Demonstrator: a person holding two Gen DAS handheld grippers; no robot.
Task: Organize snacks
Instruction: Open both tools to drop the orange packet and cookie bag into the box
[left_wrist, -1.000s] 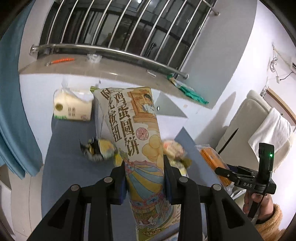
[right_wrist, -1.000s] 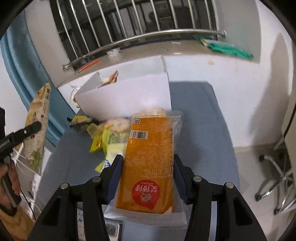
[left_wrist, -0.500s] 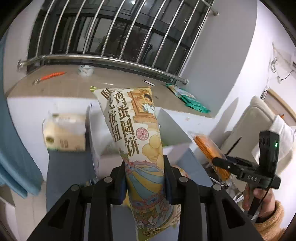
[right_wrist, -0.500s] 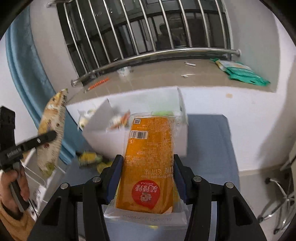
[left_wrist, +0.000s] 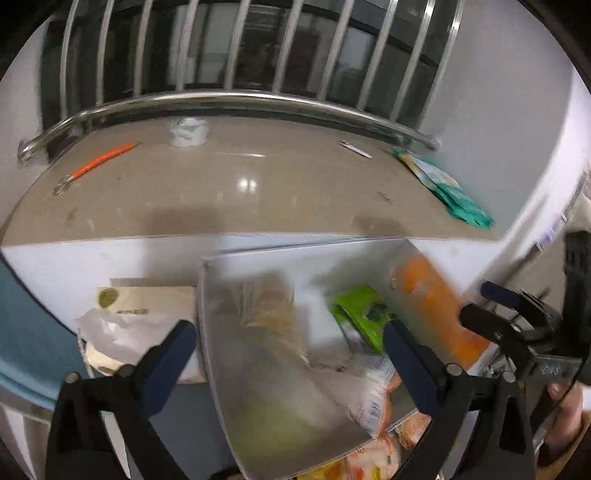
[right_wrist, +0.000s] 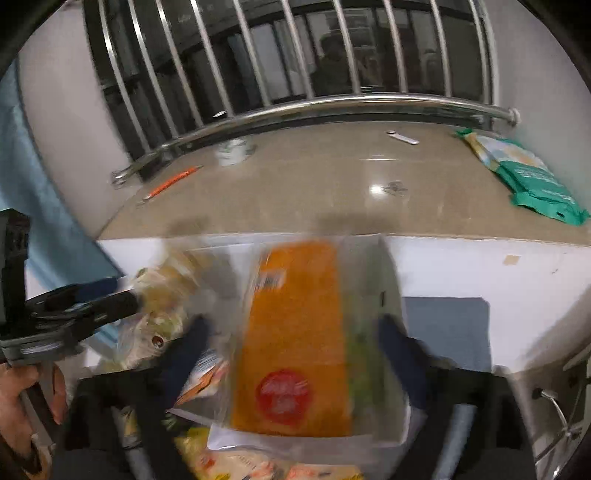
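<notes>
While both grippers hang over the white box (left_wrist: 258, 266), their jaws are opening and neither pair of pads presses on anything. The left gripper (left_wrist: 288, 345) stands spread wide above the box's left part, and a long pale snack bag (left_wrist: 273, 317), heavily blurred, lies beneath and between its fingers, apart from both pads. It seems to be dropping into the box, though the blur makes that hard to judge. A green packet (left_wrist: 360, 314) sits further right inside the box, and small orange-and-white packets (left_wrist: 376, 413) lie near its front edge.

From the right wrist view, the right gripper (right_wrist: 295, 350) is likewise spread, with the orange snack packet (right_wrist: 295, 332) in its clear wrapper lying between the fingers over the box, clear of both pads. The left wrist view shows this packet as an orange smear against the box's right wall.

Just left of the box rests a cream-coloured bag (left_wrist: 140, 314) on the blue table (right_wrist: 447, 328). Behind, a tan windowsill (left_wrist: 240, 192) holds an orange pen (left_wrist: 103, 162) and a teal pack (right_wrist: 532, 181), under a steel railing (left_wrist: 236, 99).
</notes>
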